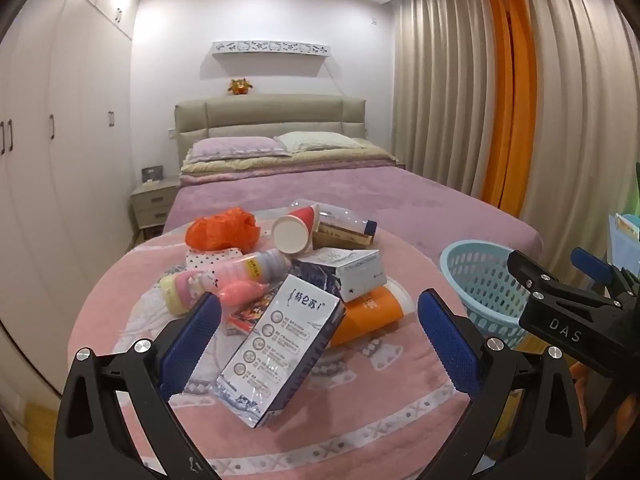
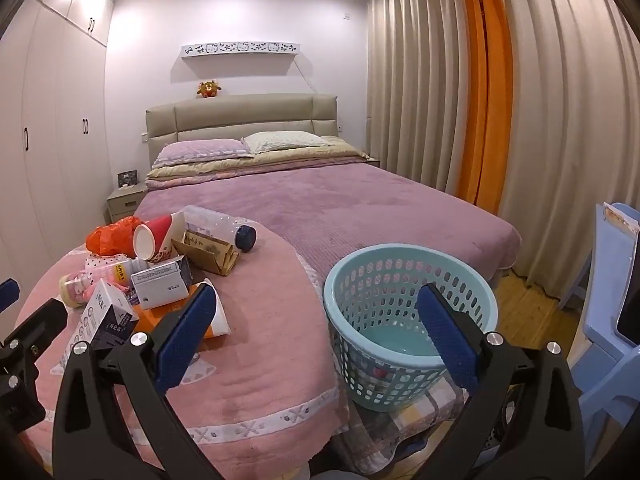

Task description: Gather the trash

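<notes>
The left tool is spread wide and empty right over the trash pile; the milk carton lies between its fingers, long axis running away from it. Further right, the right tool, also spread, faces the empty basket.

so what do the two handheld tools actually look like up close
Both match. The left tool has black angular arms with triangular cutouts, silver round bolts at the joints, and blue textured pads on the fingers. The right tool looks identical; seen from the left wrist its body reads "DAS" in white.
</notes>
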Demonstrator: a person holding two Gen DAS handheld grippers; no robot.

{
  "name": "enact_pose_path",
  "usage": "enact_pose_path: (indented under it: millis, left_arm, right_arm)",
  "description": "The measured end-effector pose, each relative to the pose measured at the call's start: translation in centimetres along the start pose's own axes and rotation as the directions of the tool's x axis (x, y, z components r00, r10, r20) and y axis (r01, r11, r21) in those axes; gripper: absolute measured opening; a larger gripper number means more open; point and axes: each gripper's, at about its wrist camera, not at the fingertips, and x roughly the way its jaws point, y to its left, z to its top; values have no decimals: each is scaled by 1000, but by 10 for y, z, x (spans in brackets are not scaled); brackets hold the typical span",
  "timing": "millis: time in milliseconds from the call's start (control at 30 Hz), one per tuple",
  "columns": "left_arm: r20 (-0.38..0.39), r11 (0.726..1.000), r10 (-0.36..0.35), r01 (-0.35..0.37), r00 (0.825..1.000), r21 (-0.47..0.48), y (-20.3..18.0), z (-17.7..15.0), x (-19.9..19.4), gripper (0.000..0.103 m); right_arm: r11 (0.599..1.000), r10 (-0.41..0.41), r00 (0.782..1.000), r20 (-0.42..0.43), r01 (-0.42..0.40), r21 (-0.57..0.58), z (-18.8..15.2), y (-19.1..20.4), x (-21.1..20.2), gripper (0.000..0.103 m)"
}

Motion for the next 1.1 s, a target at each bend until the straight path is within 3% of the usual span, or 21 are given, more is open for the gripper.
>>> enact_pose_path:
  millis: [1100]
  left_arm:
    - [13,1000,7,-7,1000,-27,11,-2,4,96]
  right_arm:
    - [1000,8,1000,-22,-8,18,1,0,6,95]
